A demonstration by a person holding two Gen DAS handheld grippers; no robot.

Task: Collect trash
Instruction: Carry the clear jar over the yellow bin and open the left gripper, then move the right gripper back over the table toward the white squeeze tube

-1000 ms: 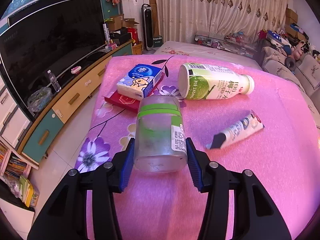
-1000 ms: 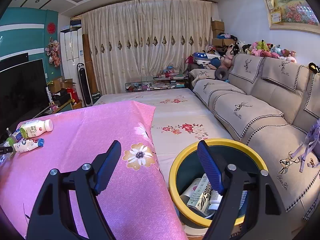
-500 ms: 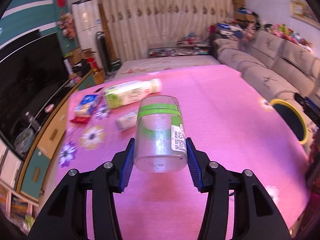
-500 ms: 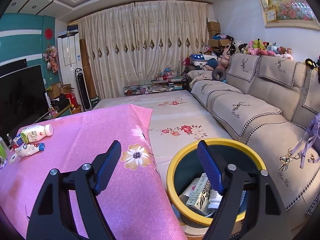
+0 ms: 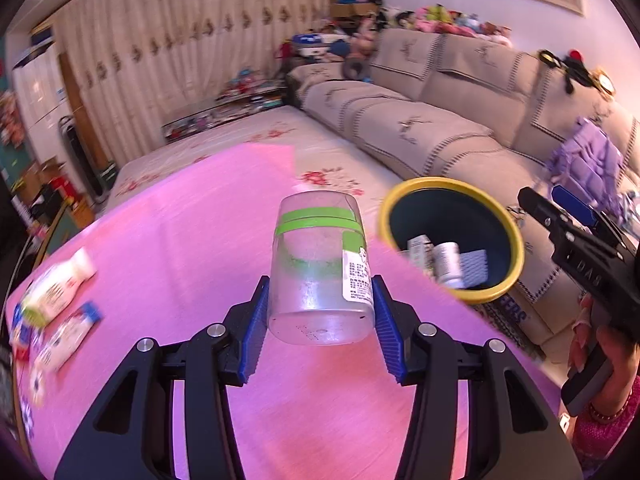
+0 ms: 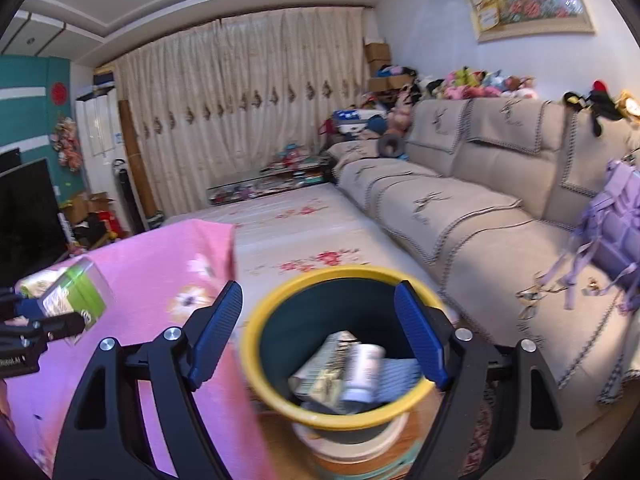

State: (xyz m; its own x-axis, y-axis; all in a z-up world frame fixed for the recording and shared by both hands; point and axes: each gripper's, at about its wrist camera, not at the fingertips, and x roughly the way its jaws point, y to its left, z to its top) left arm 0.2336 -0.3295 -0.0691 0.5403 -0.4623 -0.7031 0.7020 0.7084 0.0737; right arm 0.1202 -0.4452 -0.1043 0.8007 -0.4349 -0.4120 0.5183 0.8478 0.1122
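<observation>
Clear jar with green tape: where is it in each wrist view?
Left wrist: the clear jar sits at centre frame, clamped between the left gripper jaws, over the pink cloth.
Right wrist: same jar at the far left edge, mid-height, blurred.
Shared landmark: the yellow-rimmed bin, right of the jar in both.

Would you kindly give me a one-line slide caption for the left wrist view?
Left gripper carries a clear jar over the pink tablecloth toward the yellow-rimmed bin.
</observation>
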